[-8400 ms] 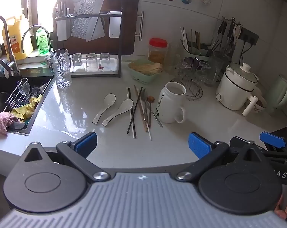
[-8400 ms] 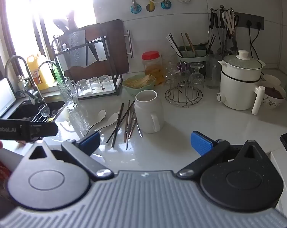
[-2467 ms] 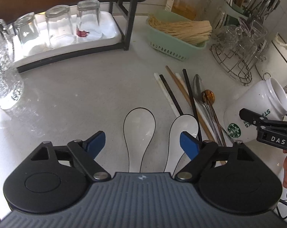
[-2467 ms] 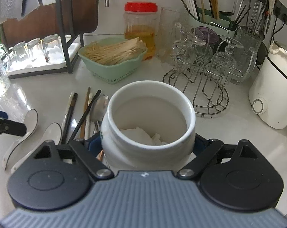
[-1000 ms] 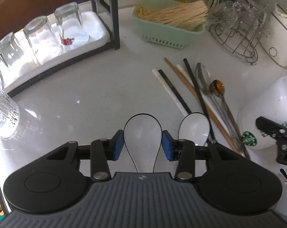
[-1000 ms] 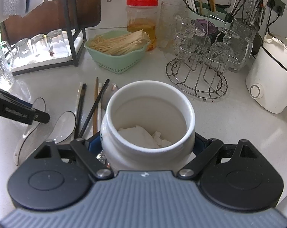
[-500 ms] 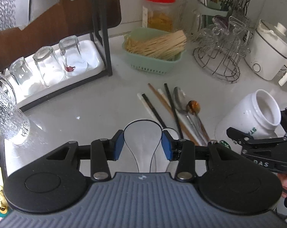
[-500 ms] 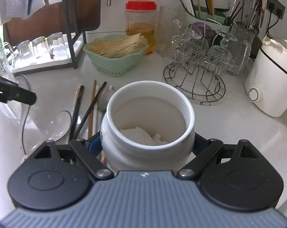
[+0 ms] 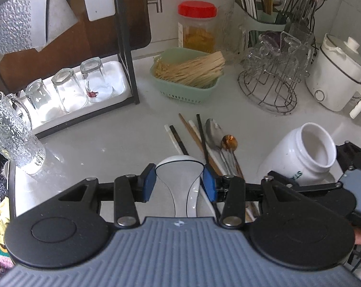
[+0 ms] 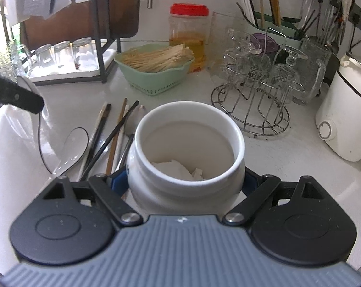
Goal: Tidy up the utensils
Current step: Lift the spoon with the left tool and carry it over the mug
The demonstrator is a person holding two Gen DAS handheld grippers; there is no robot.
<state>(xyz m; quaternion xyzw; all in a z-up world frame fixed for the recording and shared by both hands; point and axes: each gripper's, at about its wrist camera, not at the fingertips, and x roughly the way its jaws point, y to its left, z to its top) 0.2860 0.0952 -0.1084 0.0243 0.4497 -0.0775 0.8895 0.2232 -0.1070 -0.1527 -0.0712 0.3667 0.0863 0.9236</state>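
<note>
Left gripper (image 9: pixel 179 183) jaws clamp white soup spoon (image 9: pixel 180 179), lifted off surface (image 9: pixel 108 138). Right gripper (image 10: pixel 184 180) jaws clasp white mug (image 10: pixel 188 148). Second spoon (image 10: pixel 71 148), chopsticks (image 10: pixel 108 131), metal spoons (image 9: pixel 218 141) lie between; green basket (image 9: pixel 187 76) behind.

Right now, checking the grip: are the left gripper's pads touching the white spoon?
Touching. Left wrist view: both blue pads press the white spoon's sides.
</note>
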